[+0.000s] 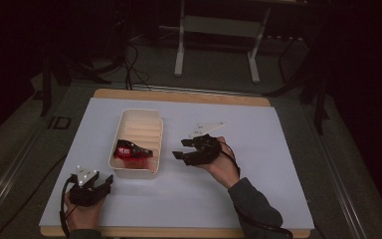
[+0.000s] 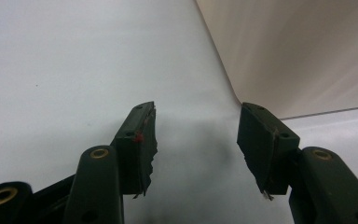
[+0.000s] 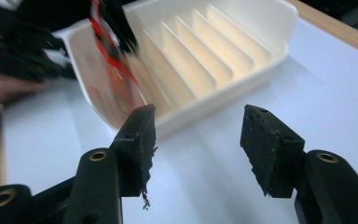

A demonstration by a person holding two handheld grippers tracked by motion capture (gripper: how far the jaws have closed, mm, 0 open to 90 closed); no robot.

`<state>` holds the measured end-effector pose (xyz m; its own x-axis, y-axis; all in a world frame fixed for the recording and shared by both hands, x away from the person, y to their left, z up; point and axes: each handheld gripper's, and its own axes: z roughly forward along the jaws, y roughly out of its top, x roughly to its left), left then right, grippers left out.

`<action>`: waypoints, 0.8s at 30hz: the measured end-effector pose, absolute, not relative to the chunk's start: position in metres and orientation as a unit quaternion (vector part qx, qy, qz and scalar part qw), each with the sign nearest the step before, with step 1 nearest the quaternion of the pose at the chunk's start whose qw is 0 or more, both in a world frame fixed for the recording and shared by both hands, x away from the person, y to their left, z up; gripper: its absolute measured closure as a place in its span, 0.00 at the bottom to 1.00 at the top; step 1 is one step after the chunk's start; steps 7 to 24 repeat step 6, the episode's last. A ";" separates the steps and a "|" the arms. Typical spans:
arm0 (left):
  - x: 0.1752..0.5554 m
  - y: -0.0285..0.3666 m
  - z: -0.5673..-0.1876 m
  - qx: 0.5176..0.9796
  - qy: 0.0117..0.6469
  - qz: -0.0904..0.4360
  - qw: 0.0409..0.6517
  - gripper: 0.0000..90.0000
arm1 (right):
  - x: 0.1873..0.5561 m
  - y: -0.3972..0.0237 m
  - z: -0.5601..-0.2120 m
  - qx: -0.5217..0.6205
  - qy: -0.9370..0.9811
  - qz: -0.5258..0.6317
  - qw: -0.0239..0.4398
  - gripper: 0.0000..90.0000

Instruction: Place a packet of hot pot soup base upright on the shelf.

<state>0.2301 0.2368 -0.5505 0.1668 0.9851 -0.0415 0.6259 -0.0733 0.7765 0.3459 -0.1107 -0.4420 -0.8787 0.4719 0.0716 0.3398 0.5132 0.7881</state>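
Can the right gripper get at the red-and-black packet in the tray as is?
Probably yes. The right gripper is open just beside the cream tray, and the red-and-black packet lies uncovered at the near end, with only the low tray wall between.

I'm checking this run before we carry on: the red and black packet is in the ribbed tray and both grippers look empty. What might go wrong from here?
1. The packet leans at the near end of the tray, not flat between the ribs; a bump may tip it.
2. The right gripper, jaws open, sits close beside the tray; a sideways move could shove the tray.
3. The left gripper, also open, is by the tray's near corner and could knock it.
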 end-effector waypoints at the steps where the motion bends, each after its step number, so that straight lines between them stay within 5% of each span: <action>1: 0.230 0.237 -0.550 0.684 0.589 0.263 0.340 0.52 | 0.345 -0.115 -0.445 0.238 0.868 0.429 0.079 0.49; 6: 0.231 0.237 -0.551 0.685 0.590 0.262 0.338 0.52 | 0.341 -0.143 -0.463 0.261 0.868 0.411 0.096 0.52; 24: 0.231 0.237 -0.551 0.685 0.590 0.262 0.338 0.52 | 0.341 -0.143 -0.463 0.261 0.868 0.411 0.096 0.52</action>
